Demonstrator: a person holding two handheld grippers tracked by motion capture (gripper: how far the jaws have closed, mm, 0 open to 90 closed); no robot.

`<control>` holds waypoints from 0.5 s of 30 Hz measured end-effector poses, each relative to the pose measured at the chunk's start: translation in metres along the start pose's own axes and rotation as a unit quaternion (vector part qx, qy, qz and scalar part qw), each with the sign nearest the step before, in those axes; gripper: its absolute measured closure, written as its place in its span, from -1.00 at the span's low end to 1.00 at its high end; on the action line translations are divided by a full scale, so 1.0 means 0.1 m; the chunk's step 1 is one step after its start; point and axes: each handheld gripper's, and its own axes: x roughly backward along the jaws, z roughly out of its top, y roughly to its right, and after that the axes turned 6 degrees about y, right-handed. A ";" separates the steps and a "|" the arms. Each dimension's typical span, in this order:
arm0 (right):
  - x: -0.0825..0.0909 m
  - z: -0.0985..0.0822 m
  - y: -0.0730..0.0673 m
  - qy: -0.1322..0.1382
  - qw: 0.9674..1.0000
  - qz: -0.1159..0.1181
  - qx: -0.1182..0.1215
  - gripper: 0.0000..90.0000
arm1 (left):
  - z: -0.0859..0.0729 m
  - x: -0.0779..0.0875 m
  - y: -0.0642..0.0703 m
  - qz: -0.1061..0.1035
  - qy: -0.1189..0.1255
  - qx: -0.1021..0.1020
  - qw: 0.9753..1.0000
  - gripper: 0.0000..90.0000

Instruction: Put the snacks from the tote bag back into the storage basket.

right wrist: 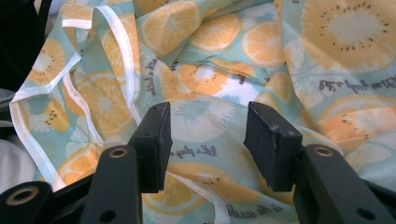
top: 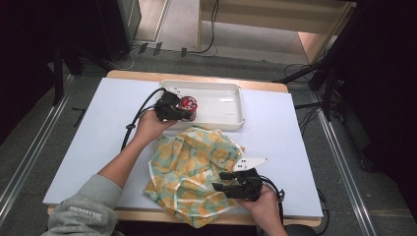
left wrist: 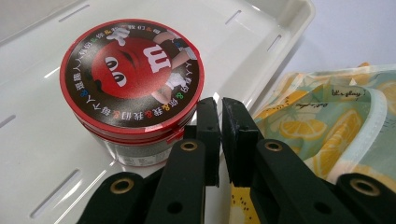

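A round jar (top: 188, 104) with a red and black printed lid (left wrist: 133, 77) stands inside the white tray (top: 226, 101) near its left end. My left gripper (top: 184, 114) sits at the jar's near side, its jaws shut together with nothing between them (left wrist: 220, 112); the jar is just beside them, to their left in the left gripper view. A crumpled cloth with an orange-slice print (top: 196, 167) lies on the table in front of the tray. My right gripper (top: 221, 181) hovers over the cloth's near right part, open, with the fabric (right wrist: 224, 42) spread below its jaws (right wrist: 208, 126).
The tray's front rim (left wrist: 280, 42) lies next to the cloth's far edge (left wrist: 336, 116). A white sheet (top: 98, 128) covers the table, with bare room at left and right. Cables trail from both grippers. The floor and dark stands surround the table.
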 end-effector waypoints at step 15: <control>-0.01 0.00 0.00 -0.001 1.000 0.000 0.002 0.15 | -0.08 -0.01 -0.04 0.006 -0.001 0.010 1.000 0.92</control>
